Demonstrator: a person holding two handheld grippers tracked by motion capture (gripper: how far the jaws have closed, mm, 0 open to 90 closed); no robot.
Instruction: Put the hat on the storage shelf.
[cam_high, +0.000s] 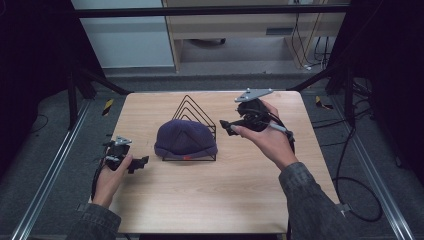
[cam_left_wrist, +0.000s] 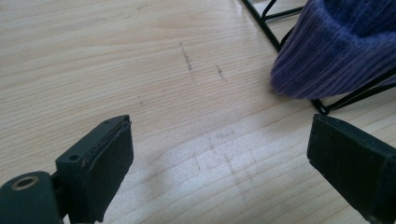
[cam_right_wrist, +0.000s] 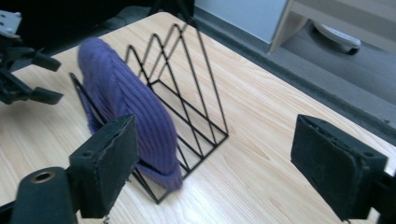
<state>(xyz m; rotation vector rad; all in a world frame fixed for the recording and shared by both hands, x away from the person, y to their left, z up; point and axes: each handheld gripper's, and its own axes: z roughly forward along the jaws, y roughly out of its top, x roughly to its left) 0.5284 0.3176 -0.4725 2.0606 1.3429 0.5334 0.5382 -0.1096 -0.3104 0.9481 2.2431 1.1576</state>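
A purple knit beanie (cam_high: 185, 138) is draped over the front triangle of a black wire rack (cam_high: 194, 112) at the middle of the wooden table (cam_high: 215, 190). My left gripper (cam_high: 139, 164) rests low at the table's left, open and empty, pointing toward the beanie (cam_left_wrist: 336, 46). My right gripper (cam_high: 226, 126) is held above the table just right of the rack, open and empty. In the right gripper view the beanie (cam_right_wrist: 126, 107) hangs on the rack (cam_right_wrist: 187, 88) beyond the left jaw, and the other gripper (cam_right_wrist: 23, 70) is at far left.
The table's far edge drops to a grey floor with cables (cam_high: 320, 50) and a light cabinet (cam_high: 240, 30). Metal rails (cam_high: 50, 165) run along both sides of the table. Bare wood lies in front of the rack.
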